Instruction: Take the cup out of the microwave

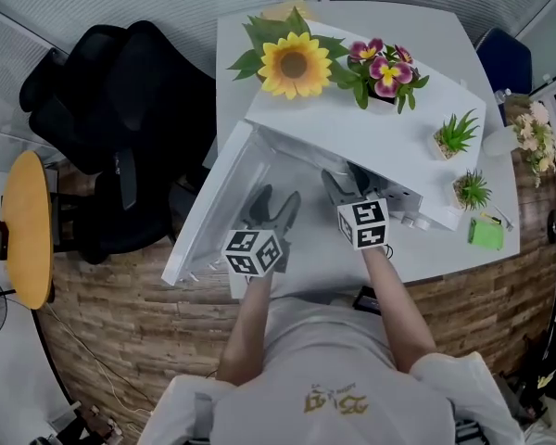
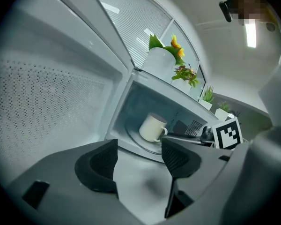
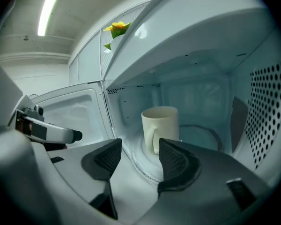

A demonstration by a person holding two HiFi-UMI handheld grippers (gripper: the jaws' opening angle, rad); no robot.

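Observation:
A cream cup (image 3: 161, 127) with its handle turned toward me stands on the glass turntable (image 3: 196, 135) inside the white microwave (image 1: 371, 137); the left gripper view also catches the cup (image 2: 152, 127). The microwave door (image 1: 213, 207) hangs wide open to the left. My right gripper (image 1: 345, 182) is open at the cavity mouth, its jaws just short of the cup with nothing between them (image 3: 139, 159). My left gripper (image 1: 276, 207) is open too, held in front of the open door, empty (image 2: 139, 159).
On top of the microwave stand a sunflower pot (image 1: 292, 63), a pink flower pot (image 1: 382, 72) and two small green plants (image 1: 456, 135). A black office chair (image 1: 111, 109) is at the left, a round wooden stool (image 1: 26, 225) beyond it. A green object (image 1: 486, 232) lies on the table's right.

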